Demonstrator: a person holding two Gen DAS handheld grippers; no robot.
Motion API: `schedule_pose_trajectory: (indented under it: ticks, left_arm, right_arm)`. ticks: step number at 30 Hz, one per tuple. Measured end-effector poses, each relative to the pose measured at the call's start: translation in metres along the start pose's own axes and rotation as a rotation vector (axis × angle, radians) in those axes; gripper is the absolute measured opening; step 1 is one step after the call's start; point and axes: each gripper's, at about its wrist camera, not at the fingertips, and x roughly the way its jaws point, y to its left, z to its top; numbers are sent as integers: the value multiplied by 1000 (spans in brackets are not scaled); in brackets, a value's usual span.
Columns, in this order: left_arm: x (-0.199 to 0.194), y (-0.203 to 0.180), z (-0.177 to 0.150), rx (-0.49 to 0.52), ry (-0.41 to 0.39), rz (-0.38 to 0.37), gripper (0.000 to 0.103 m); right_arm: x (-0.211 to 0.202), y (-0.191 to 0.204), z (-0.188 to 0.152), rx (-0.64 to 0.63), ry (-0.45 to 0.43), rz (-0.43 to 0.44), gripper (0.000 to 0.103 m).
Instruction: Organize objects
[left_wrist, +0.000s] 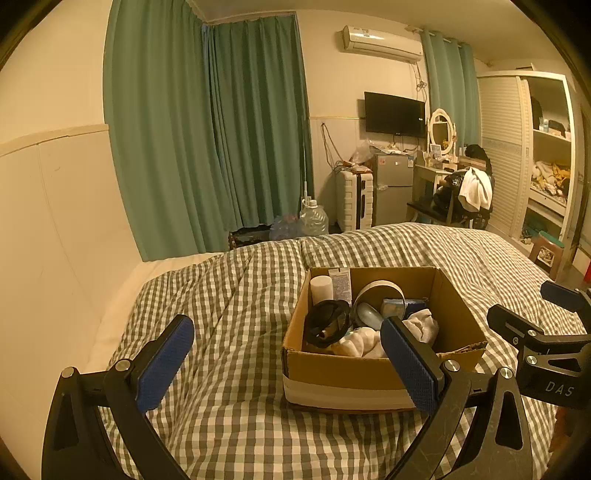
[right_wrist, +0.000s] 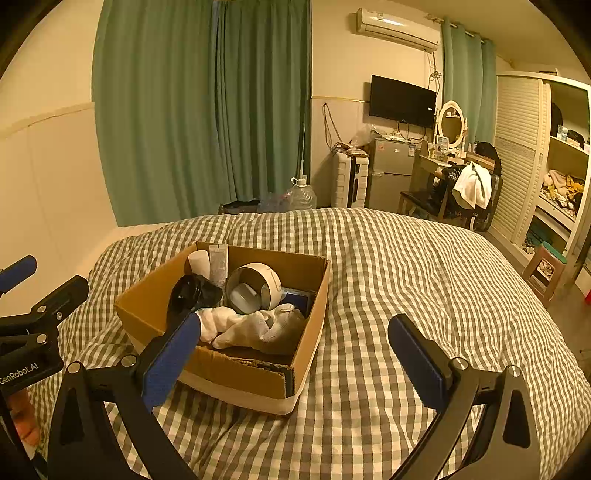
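An open cardboard box (left_wrist: 343, 373) (right_wrist: 240, 373) sits on the checked bed cover (left_wrist: 236, 369) (right_wrist: 388, 266). It holds white socks (left_wrist: 421, 325) (right_wrist: 255, 326), a black round item (left_wrist: 327, 323) (right_wrist: 192, 291), a white ring-shaped container (left_wrist: 378, 288) (right_wrist: 258, 284), a white tube (left_wrist: 321, 290) (right_wrist: 199, 260) and small blue boxes (left_wrist: 393, 306). My left gripper (left_wrist: 288, 365) is open and empty, above the bed just in front of the box. My right gripper (right_wrist: 295, 354) is open and empty, to the box's right; it also shows in the left wrist view (left_wrist: 532, 314).
Green curtains (left_wrist: 207, 129) hang behind the bed. A water jug (left_wrist: 314, 218), suitcase (left_wrist: 354, 199), small fridge (left_wrist: 393, 188), dressing table with chair (left_wrist: 454, 192), wardrobe shelves (left_wrist: 546, 158) and a stool (left_wrist: 546, 254) stand beyond the bed. The wall is at left.
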Motion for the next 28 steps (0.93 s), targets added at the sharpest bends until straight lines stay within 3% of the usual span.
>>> schedule_pose_trajectory:
  ticks: [28]
  left_arm:
    - [1,2,-6,0,4,2,103]
  right_arm:
    - [2,3,-5,-8,11,3,102]
